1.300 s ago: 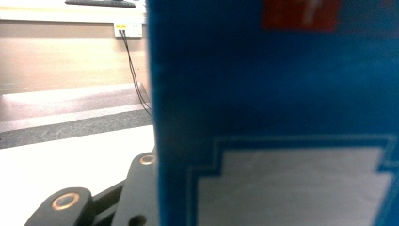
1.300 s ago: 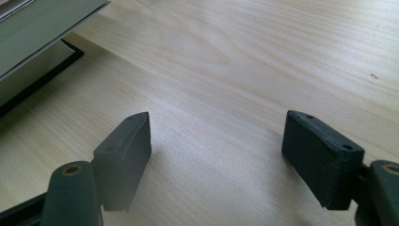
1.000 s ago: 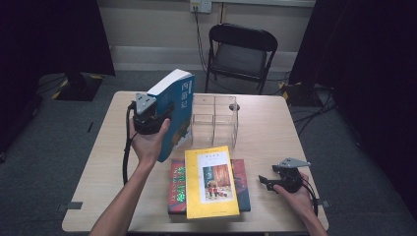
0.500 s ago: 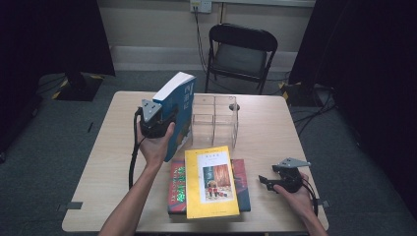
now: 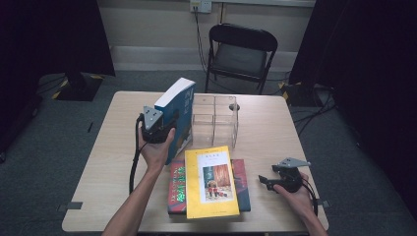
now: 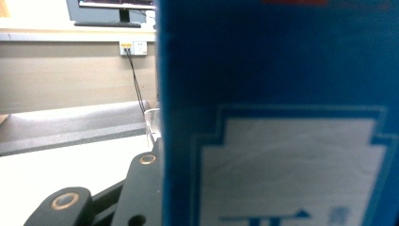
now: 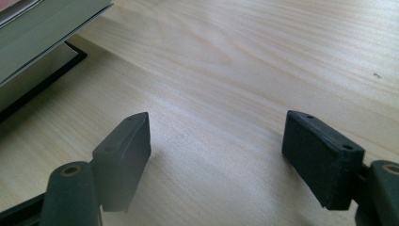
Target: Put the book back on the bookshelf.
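Pale wooden table (image 5: 113,162) stood before a black folding chair (image 5: 241,49), and near its far edge the left gripper (image 5: 164,130) was clamped on a thick blue-covered book (image 5: 178,115), held upright just left of a clear plastic divided organizer (image 5: 215,120). Judging by that, shelving had barely begun: a yellow-covered book (image 5: 211,182) lay on a red one (image 5: 178,189) at the near edge, while the right gripper (image 7: 216,155) rested wide open and empty over bare wood. Whether the blue book's bottom edge touched the table was hidden, and the organizer's slots were hard to make out.

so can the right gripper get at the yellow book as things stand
Probably yes. The right gripper rests open on the table just beside the yellow book, which lies on top of the stack with bare tabletop between them.
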`<state>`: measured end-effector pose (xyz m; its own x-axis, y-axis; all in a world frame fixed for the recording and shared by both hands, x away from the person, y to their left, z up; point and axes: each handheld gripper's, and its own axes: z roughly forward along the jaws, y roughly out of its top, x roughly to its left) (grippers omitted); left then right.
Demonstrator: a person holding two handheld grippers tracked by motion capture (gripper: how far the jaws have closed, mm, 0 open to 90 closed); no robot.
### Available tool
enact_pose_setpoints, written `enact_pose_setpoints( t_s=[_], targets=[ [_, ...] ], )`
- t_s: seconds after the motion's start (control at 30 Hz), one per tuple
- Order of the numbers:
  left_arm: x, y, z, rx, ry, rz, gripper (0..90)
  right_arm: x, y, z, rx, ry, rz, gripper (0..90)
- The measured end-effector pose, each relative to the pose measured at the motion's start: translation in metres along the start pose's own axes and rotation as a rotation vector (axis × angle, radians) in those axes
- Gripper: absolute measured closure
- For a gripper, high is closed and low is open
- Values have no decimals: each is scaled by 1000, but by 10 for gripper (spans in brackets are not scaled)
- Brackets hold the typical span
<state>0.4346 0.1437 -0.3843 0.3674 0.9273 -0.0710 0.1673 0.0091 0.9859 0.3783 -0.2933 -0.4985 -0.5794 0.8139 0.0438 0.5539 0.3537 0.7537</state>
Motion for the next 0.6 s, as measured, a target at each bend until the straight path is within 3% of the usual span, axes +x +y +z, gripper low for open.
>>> enact_pose_setpoints(
  t_s=[0.07,0.2,0.43,0.6],
  targets=[
    [1,-6,-2,-7,-9,-14,615,0,0,0,2,-1,-1,240],
    [0,-13,-6,-24,-18,2,613,1,0,0,2,-1,-3,240],
    [1,-18,-14,-11,-19,8,610,2,0,1,6,-6,-19,240],
    [3,-21,-22,0,-12,-12,606,3,0,1,8,-10,-25,240]
  ],
)
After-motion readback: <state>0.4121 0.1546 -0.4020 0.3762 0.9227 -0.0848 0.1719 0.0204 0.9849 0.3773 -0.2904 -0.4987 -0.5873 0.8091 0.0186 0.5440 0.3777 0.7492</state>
